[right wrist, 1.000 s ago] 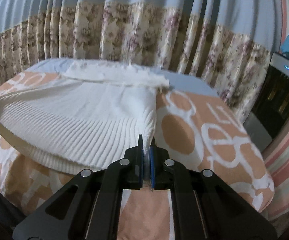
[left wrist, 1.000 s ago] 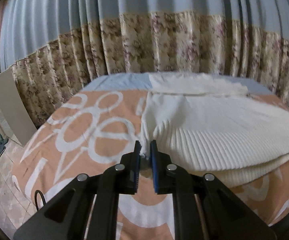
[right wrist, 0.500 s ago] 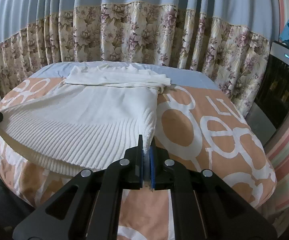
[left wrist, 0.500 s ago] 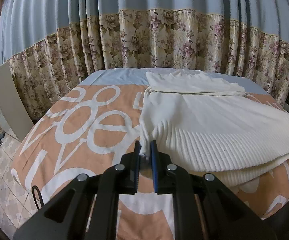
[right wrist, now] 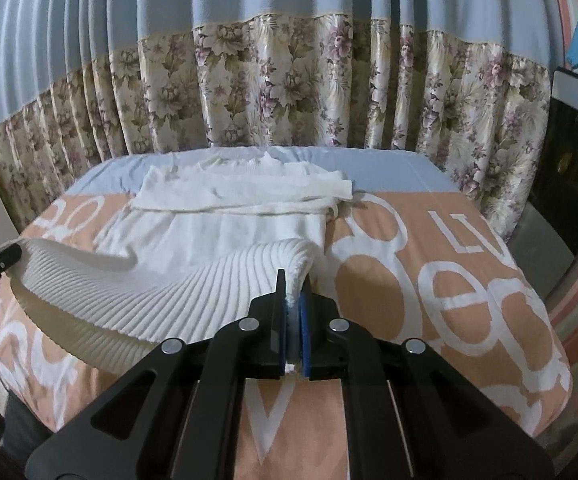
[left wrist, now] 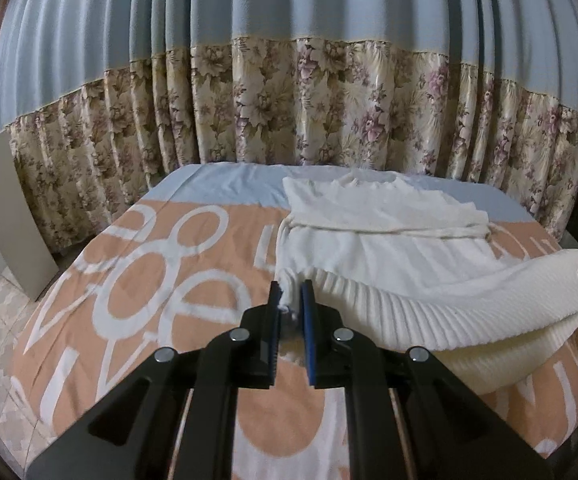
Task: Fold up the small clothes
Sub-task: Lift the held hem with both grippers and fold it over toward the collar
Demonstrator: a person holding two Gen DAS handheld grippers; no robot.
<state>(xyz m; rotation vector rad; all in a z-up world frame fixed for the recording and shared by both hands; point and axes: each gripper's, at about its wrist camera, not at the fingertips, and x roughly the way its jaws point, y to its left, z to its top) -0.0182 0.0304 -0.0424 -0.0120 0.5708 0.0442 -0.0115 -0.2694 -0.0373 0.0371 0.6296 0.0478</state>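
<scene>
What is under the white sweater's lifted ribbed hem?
Under the ribbed hem lies the sweater's lower layer, then the orange-and-white bedspread. Whatever is beneath the body is covered. Left gripper and right gripper pinch its corners.

White ribbed sweater (left wrist: 401,280) lies on the bed, hem lifted at both corners

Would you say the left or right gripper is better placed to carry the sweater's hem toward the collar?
Neither alone: the left gripper and right gripper each pinch a hem corner of the white sweater, so both should probably move together.
</scene>
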